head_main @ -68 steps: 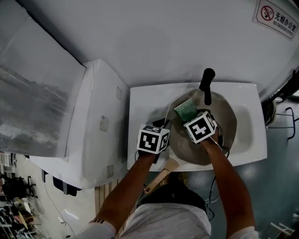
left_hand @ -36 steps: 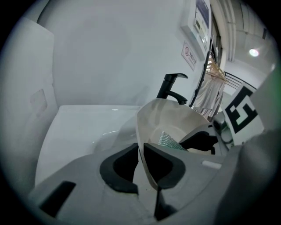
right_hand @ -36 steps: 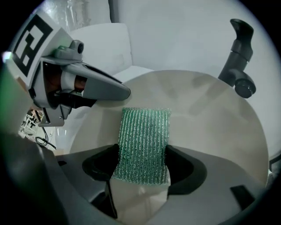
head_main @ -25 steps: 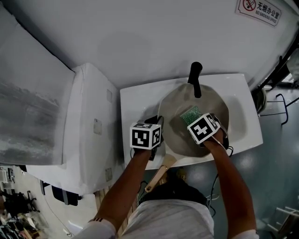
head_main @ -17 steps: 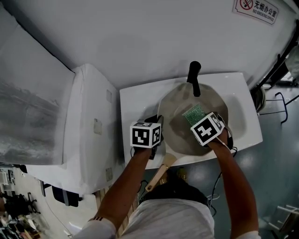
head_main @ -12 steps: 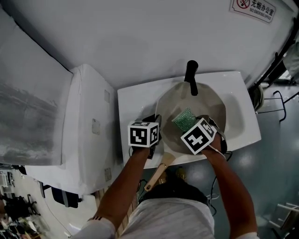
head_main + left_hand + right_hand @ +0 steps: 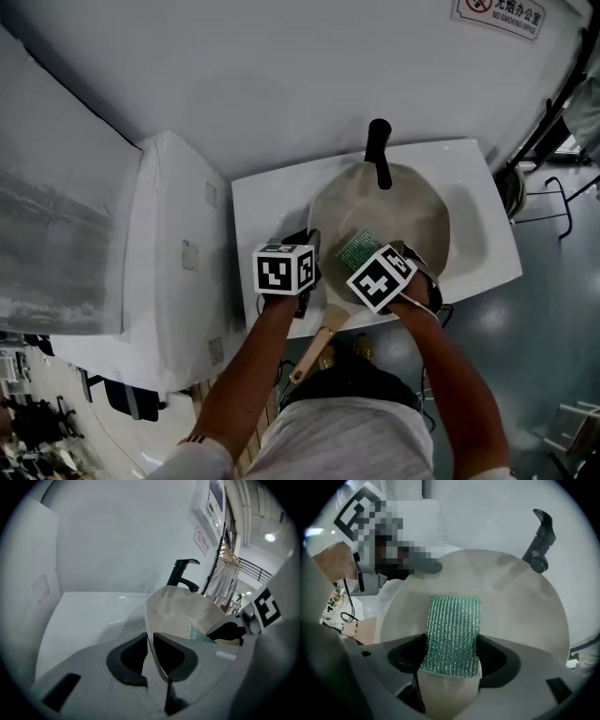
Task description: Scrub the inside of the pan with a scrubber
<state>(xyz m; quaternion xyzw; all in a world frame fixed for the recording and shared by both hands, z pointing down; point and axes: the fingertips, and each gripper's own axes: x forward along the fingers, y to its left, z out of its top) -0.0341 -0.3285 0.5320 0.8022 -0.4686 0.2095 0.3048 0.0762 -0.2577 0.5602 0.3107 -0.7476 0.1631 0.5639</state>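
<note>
My left tongs [image 7: 149,641] are clamped on the near rim of the pan [image 7: 412,211], which sits in the sink [image 7: 272,197]. My right tongs [image 7: 452,648] grip the green scrubber [image 7: 454,620] inside the pan, near its left wall. I should press evenly and cover the whole bottom.

1. bright, soft, even light; the beige round metal pan [image 7: 520,620] carries only faint shadows.
2. a small round ceiling lamp [image 7: 269,537] glares.
3. both gripper views bend and darken at the round edges.
</note>
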